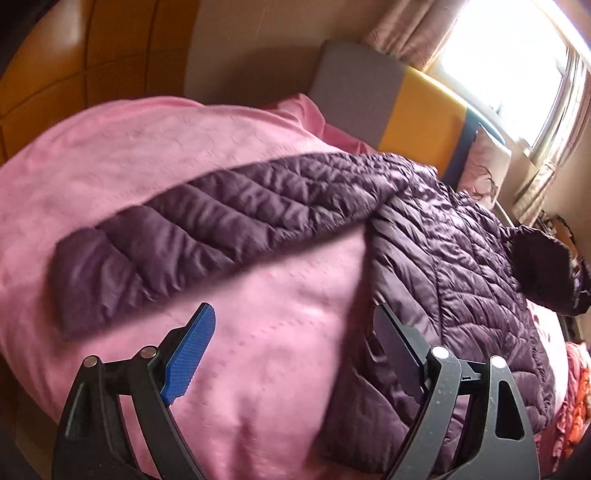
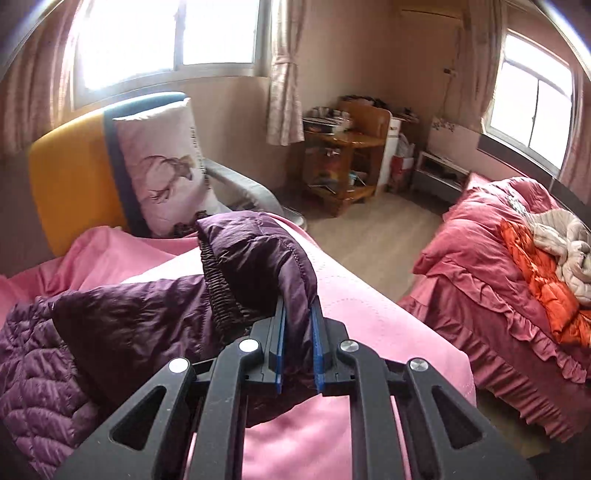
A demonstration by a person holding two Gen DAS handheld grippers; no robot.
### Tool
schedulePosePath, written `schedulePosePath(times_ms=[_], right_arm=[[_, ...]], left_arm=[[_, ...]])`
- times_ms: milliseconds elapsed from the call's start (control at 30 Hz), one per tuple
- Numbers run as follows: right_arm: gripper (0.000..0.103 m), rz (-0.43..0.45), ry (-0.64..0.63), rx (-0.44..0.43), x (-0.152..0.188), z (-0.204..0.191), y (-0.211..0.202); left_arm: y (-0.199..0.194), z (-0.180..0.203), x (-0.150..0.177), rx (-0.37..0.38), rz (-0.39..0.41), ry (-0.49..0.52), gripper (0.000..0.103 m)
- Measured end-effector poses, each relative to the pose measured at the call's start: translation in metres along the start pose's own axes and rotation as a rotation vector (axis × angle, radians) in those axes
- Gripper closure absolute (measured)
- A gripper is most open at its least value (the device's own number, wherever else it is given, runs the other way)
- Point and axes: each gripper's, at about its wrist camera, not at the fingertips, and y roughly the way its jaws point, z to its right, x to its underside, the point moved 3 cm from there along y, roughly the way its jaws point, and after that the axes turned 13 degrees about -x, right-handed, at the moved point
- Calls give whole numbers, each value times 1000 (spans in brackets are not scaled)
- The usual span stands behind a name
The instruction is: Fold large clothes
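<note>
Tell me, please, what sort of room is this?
Most likely a bedroom: a bed with ruffled red covers, a pillow and curtained windows.

The purple quilted jacket (image 1: 443, 258) lies spread on the pink bedspread (image 1: 184, 155), one sleeve (image 1: 207, 221) stretched out flat.

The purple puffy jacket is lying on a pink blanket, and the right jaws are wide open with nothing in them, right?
Not quite. The right gripper is closed on the cuff of the purple quilted jacket's sleeve, with fabric pinched between its jaws, as the right wrist view shows. The rest is right: the jacket lies on a pink blanket.
</note>
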Motion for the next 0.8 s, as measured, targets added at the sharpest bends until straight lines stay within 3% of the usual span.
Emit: schedulePosePath(times_ms=[33, 67, 100, 167, 267, 367, 467, 533, 667, 800], right_arm=[[73, -3, 12, -2, -2, 7, -1], [46, 2, 32, -15, -1, 12, -2], [28, 18, 54, -32, 2, 14, -6], [20, 38, 67, -66, 5, 15, -15], [12, -24, 61, -200, 31, 5, -28], [11, -191, 40, -450, 90, -26, -43], [11, -355, 42, -642, 149, -47, -57], [12, -441, 37, -724, 186, -58, -66], [17, -534, -31, -778, 236, -83, -83], [46, -578, -101, -784, 266, -96, -93]], left_arm=[[2, 2, 2, 19, -13, -6, 17], [6, 2, 2, 36, -23, -11, 17], [7, 4, 4, 63, -40, -17, 17], [7, 4, 6, 84, -52, -26, 16], [6, -4, 10, 103, -65, -60, 12], [7, -13, 12, 137, -85, -113, 11], [10, -20, 16, 205, -112, -171, 11], [12, -20, 17, 254, -129, -194, 11], [17, -14, 20, 316, -162, -193, 11], [14, -4, 25, 399, -168, -194, 11]])
